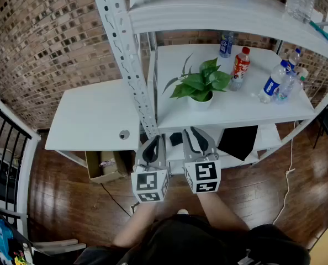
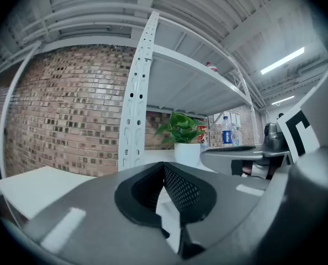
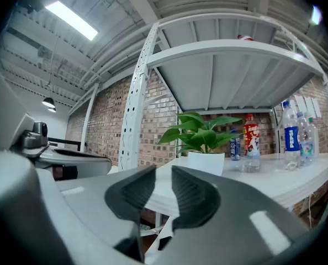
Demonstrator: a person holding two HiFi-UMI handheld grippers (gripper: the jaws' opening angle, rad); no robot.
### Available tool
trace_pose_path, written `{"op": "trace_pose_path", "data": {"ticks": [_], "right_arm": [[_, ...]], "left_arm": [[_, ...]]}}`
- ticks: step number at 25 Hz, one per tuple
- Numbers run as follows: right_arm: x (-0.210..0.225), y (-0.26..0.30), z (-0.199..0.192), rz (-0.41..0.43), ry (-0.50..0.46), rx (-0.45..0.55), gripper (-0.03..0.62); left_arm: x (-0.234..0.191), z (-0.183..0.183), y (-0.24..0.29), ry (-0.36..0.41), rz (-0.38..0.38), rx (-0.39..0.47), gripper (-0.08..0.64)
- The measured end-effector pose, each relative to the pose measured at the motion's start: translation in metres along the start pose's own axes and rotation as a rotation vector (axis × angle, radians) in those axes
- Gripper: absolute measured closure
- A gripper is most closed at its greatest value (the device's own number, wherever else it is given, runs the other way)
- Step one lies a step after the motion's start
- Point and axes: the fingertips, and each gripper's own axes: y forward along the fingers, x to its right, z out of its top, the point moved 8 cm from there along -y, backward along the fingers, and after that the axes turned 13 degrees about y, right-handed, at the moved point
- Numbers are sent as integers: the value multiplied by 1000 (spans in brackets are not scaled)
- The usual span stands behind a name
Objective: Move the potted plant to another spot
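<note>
A: Head view: where did we find the potted plant (image 1: 200,85)?
B: On the shelf (image 1: 247,108), beyond our closed, empty left claw (image 1: 153,141) and right claw (image 1: 196,134), the right nearer.
A: Left gripper view?
B: It stood ahead-right.
A: Right gripper view?
B: Dead ahead.

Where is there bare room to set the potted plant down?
Side table left of the rack post: bare but for one small round thing. Shelf strip in front of the potted plant: free. Crowded: bottles at the shelf's right.
</note>
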Motion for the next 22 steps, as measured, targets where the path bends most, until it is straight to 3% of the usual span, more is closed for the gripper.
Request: {"op": "trace_pose_path", "data": {"ticks": [1,3,5,10,16,22], "right_arm": [[2,2,2,-11,-5,3,450],[6,6,5,-37,-17,14,361],[11,9,9,-71,-28,32,316],[32,25,19,-173,-25,77,97],[55,56,29,-203,-2,49,11],[74,89,31,-214,27,-28,8]], "left_arm": [[-1,0,2,-1,0,-1,548],[-1,1,7,-4,-1,-1,548],[-2,1,11,-5,-4,-2,548],[-7,-2,18,-1,-5,-8,548],[-12,-7,25,-12,2,-19,548],[-16,-11,31,-23,11,-29,548]]}}
